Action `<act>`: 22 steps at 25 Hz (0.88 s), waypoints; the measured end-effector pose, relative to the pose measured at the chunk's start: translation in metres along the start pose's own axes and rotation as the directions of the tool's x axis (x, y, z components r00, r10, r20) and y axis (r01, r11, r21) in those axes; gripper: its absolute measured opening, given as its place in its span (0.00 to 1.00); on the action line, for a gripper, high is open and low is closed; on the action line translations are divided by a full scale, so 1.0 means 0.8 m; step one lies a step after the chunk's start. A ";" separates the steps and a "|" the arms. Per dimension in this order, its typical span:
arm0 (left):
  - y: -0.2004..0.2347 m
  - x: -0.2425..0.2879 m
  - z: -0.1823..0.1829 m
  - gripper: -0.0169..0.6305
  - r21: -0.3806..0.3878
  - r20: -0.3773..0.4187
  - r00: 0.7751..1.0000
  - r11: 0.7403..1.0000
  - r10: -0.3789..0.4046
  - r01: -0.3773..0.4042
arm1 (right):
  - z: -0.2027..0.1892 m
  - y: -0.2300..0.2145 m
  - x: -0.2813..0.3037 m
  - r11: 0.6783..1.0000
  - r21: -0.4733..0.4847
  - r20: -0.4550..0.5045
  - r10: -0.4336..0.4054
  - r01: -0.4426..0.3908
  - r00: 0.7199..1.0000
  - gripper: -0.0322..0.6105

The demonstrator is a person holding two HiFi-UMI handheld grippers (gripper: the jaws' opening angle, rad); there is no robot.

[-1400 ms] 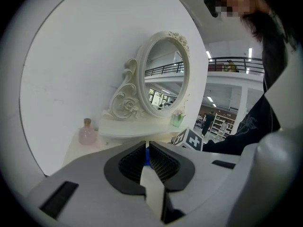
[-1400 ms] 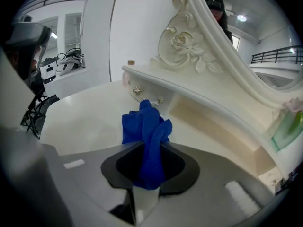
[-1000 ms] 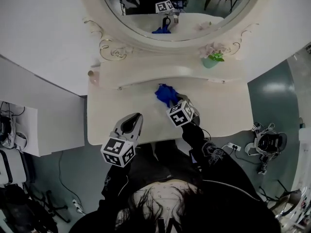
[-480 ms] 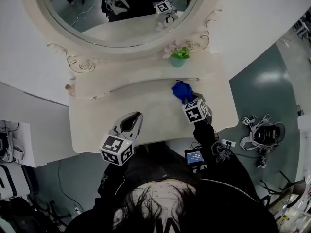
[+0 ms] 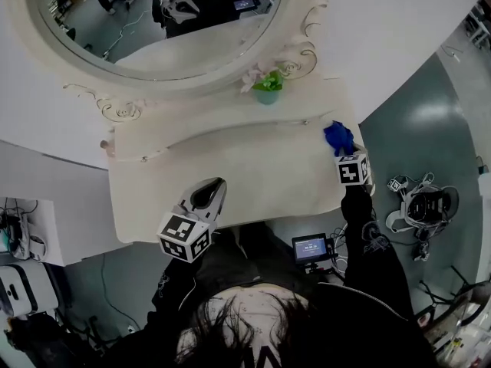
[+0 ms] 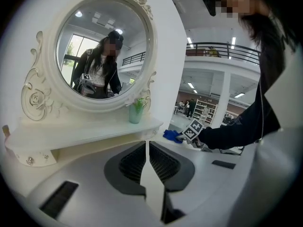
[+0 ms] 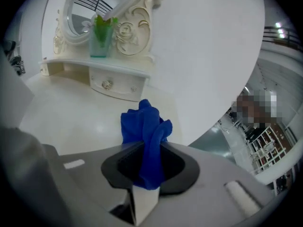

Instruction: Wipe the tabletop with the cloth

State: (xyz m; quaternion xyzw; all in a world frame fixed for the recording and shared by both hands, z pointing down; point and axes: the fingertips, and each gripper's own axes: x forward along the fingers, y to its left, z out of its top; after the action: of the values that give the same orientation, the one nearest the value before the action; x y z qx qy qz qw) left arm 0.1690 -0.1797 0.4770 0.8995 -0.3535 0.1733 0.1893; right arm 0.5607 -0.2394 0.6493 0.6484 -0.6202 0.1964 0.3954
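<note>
Now the right tool (image 5: 343,152) grips a crumpled blue cloth (image 5: 337,136) at the cream worktop's (image 5: 230,167) two o'clock. The left tool (image 5: 209,192), at seven o'clock, is closed and empty.

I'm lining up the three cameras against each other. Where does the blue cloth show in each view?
Head view: blue cloth at upper right, on the right end of the table.
Left gripper view: cloth small, just right of centre.
Right gripper view: cloth at bottom centre, pinched between the jaws.
Shared landmark: the green vase.
</note>
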 end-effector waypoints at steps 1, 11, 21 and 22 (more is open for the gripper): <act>-0.002 0.000 -0.001 0.03 0.004 -0.008 1.000 1.000 -0.001 0.001 | -0.007 -0.015 -0.001 1.000 0.010 -0.006 -0.018 0.018 1.000 0.18; 0.011 -0.014 -0.007 0.03 0.020 -0.052 0.998 1.000 0.018 -0.017 | -0.023 -0.049 -0.006 0.990 0.108 0.002 -0.087 0.086 0.996 0.18; 0.059 -0.076 -0.019 0.03 -0.012 -0.007 0.999 0.999 0.051 -0.051 | 0.035 0.031 -0.093 0.995 0.093 0.108 -0.056 0.046 0.993 0.18; 0.067 -0.085 -0.021 0.03 -0.017 0.002 0.998 0.998 0.057 -0.057 | 0.043 0.046 -0.103 0.995 0.094 0.120 -0.044 0.033 0.992 0.18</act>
State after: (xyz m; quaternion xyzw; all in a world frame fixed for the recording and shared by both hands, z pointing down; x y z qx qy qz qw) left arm 0.0811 -0.1697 0.4729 0.8877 -0.3806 0.1747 0.1915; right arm 0.5044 -0.2087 0.5769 0.6885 -0.6210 0.1773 0.3302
